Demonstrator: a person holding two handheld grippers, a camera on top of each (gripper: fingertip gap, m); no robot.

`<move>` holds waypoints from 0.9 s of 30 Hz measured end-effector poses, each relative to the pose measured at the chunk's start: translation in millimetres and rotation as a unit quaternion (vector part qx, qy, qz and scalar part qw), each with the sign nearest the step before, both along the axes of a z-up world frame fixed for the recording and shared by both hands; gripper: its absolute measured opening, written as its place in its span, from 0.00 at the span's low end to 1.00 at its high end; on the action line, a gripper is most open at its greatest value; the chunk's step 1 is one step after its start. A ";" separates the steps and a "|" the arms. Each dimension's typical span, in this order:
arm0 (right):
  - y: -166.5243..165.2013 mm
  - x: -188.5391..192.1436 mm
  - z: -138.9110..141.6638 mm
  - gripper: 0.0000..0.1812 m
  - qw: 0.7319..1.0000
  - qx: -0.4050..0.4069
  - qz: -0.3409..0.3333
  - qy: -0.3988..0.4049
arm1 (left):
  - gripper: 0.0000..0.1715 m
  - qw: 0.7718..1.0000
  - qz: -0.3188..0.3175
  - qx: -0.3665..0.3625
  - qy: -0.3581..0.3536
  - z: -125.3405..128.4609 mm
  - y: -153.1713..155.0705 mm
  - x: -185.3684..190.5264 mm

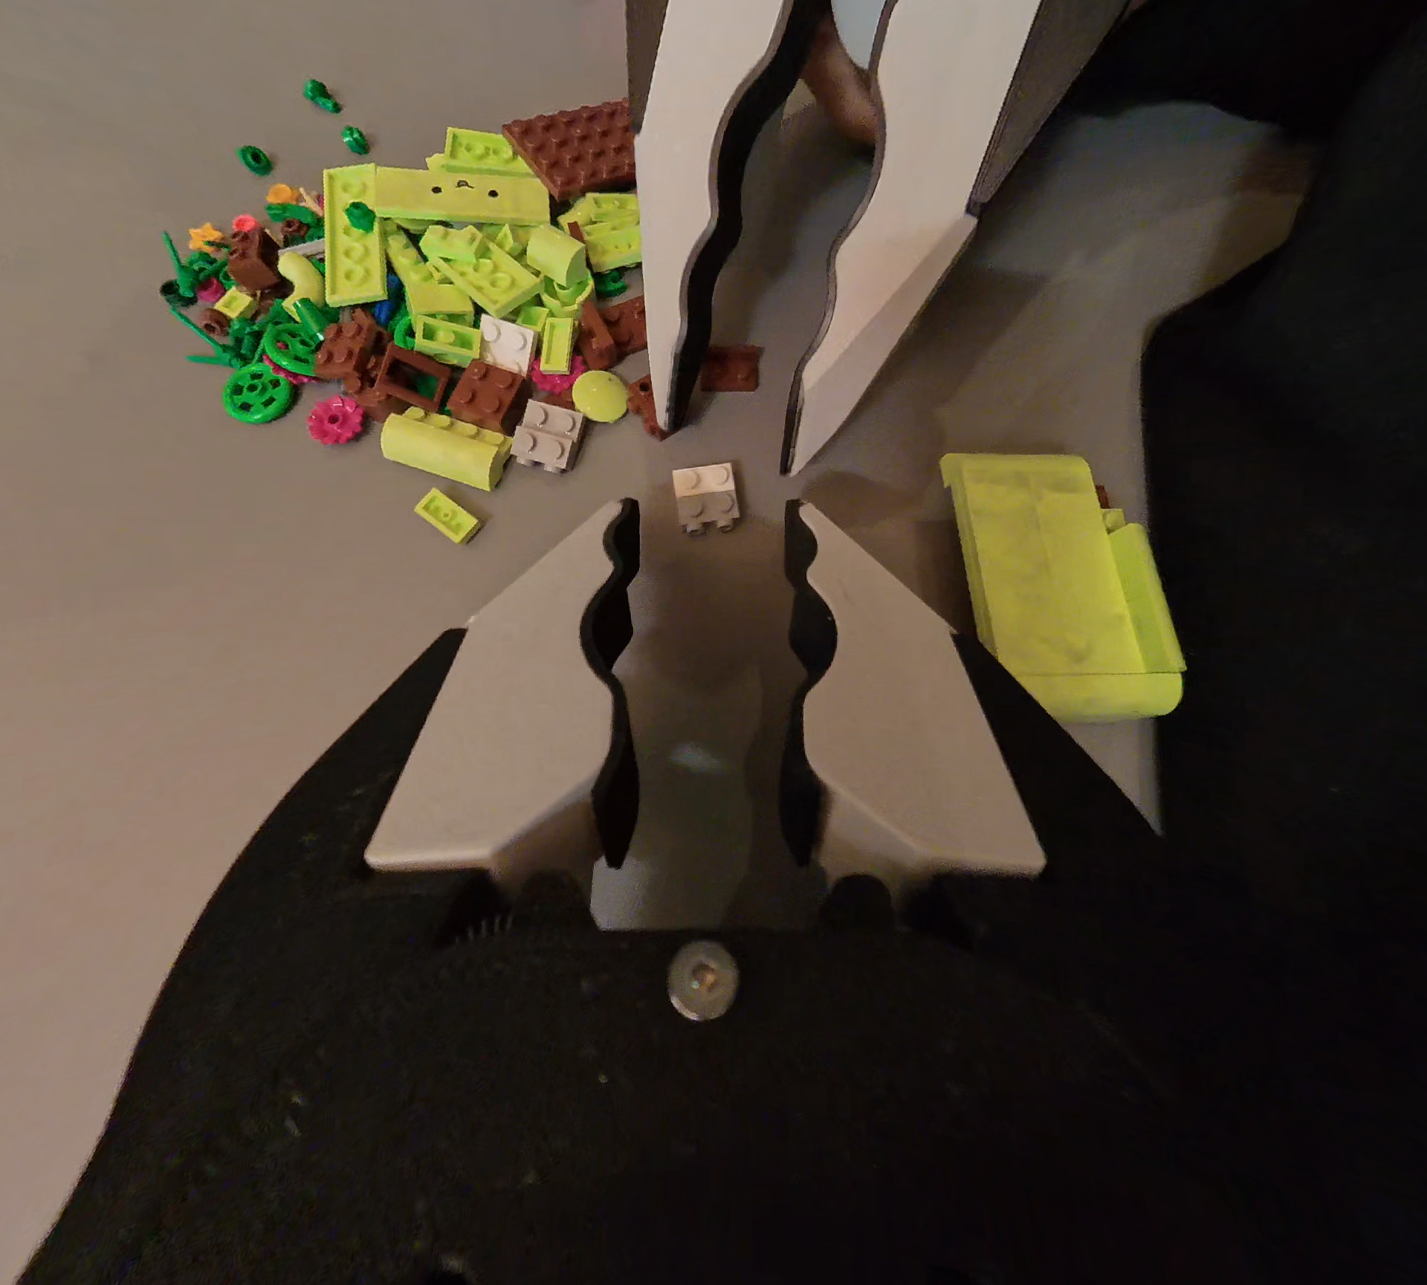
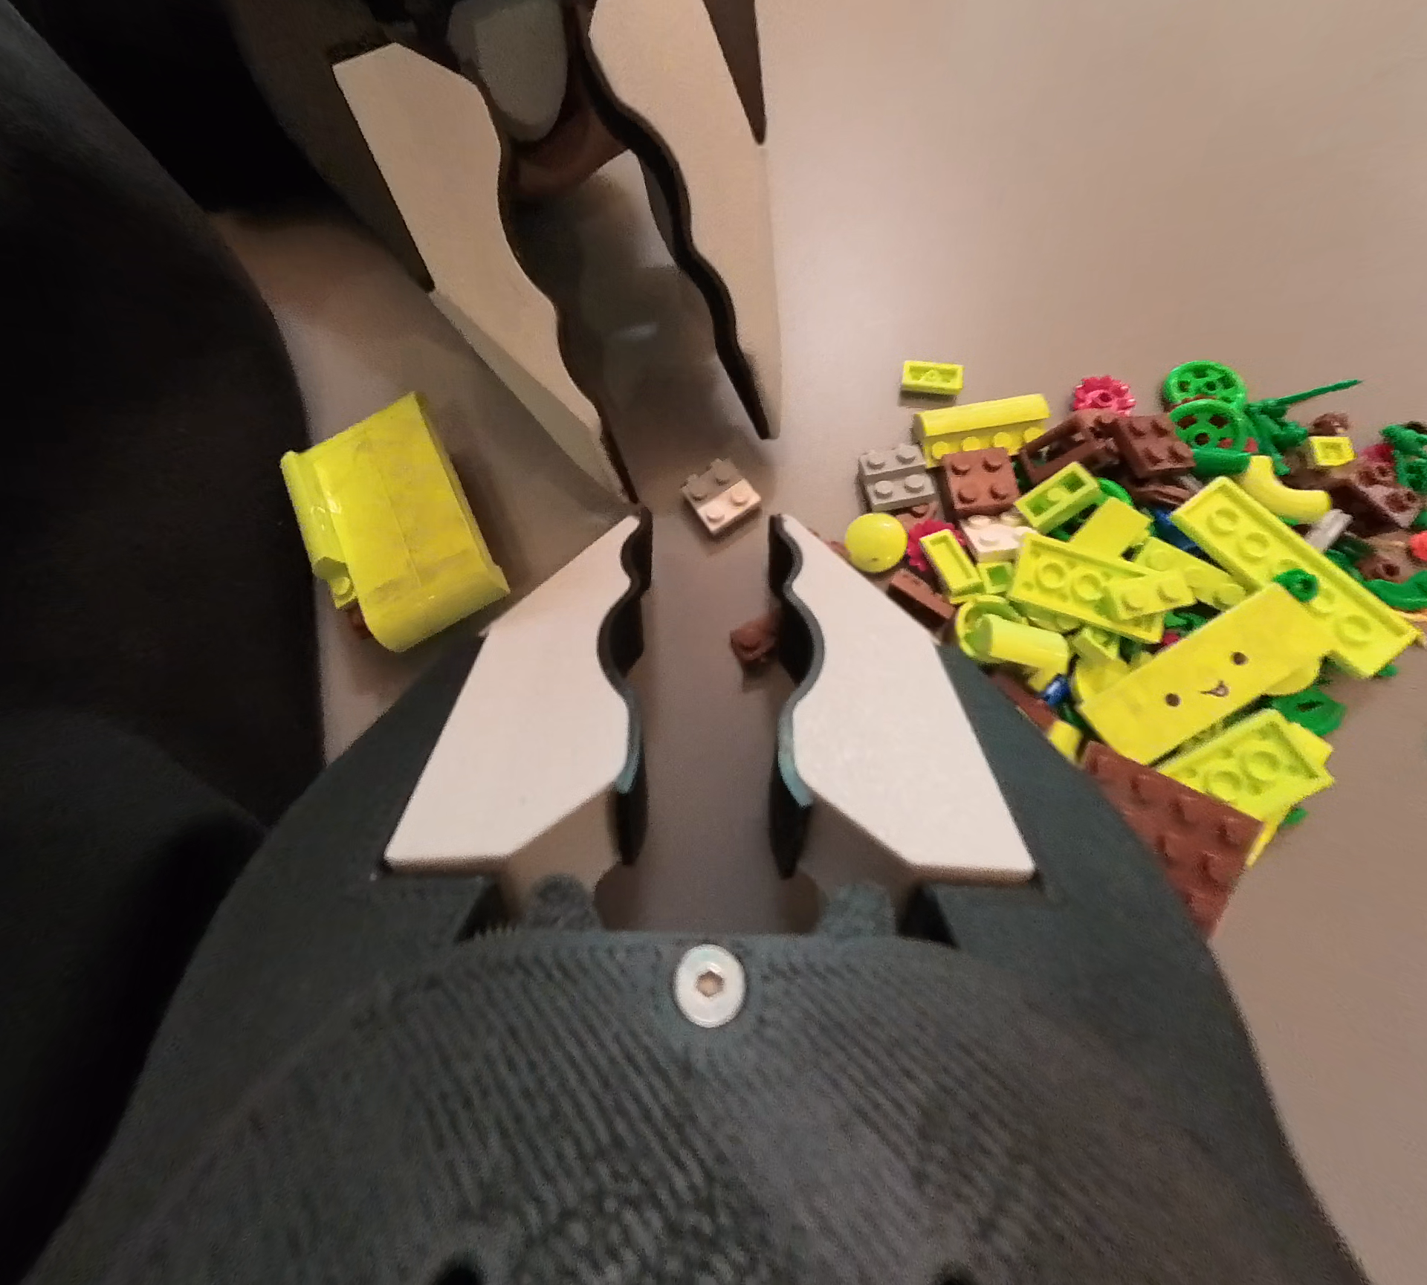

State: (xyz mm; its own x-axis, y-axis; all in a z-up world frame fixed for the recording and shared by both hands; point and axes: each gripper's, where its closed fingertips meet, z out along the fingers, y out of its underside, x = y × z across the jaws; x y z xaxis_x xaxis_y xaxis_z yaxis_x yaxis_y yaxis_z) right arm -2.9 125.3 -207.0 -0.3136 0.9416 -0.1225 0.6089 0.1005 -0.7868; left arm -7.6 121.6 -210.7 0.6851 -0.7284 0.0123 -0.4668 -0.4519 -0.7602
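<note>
A: Where do the two claws stand?
B: The left claw (image 1: 712,510) and the right claw (image 2: 709,528) meet tip to tip over the plain grey desk (image 1: 193,630). Each is spread to a moderate gap and holds nothing. In the left wrist view the right claw (image 1: 726,452) enters from above; in the right wrist view the left claw (image 2: 699,468) does the same.

A: What lies between them?
B: A small white-and-grey studded plastic brick (image 1: 705,497) rests on the desk in the space framed by all four fingertips, touching none of them. The right wrist view shows the same brick (image 2: 720,497) just beyond the right claw's tips.

A: And round about?
B: A heap of loose plastic bricks (image 1: 432,290), lime, brown, green and pink, lies to one side; it includes a brown studded plate (image 1: 575,147) and a long lime brick printed with a small face (image 1: 463,194). One small brown piece (image 2: 753,642) sits beside the right claw's right finger. On the other side, apart from the heap, lies a larger built-up lime-yellow block (image 1: 1062,584), near the desk's dark edge.
</note>
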 end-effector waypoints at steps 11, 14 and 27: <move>-12.7 3.7 -5.8 0.12 0.999 0.014 0.040 -0.013 | 0.11 0.999 -0.009 -0.030 0.013 -9.1 -1.3 3.5; -7.2 0.5 -1.1 0.13 0.999 0.018 0.027 0.004 | 0.12 0.999 -0.023 -0.032 0.018 -10.6 -4.2 6.2; -8.3 -1.6 -2.9 0.15 0.997 0.028 0.073 0.002 | 0.08 0.999 -0.043 -0.020 0.020 -8.4 -1.5 8.1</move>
State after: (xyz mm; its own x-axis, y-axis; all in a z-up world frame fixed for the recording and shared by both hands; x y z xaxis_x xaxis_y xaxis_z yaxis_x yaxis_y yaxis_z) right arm -4.5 117.0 -209.9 -0.4490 0.8908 -0.0694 0.5808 0.2319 -0.7803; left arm 0.5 120.1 -219.1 0.6198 -0.7846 0.0169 -0.5350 -0.4382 -0.7223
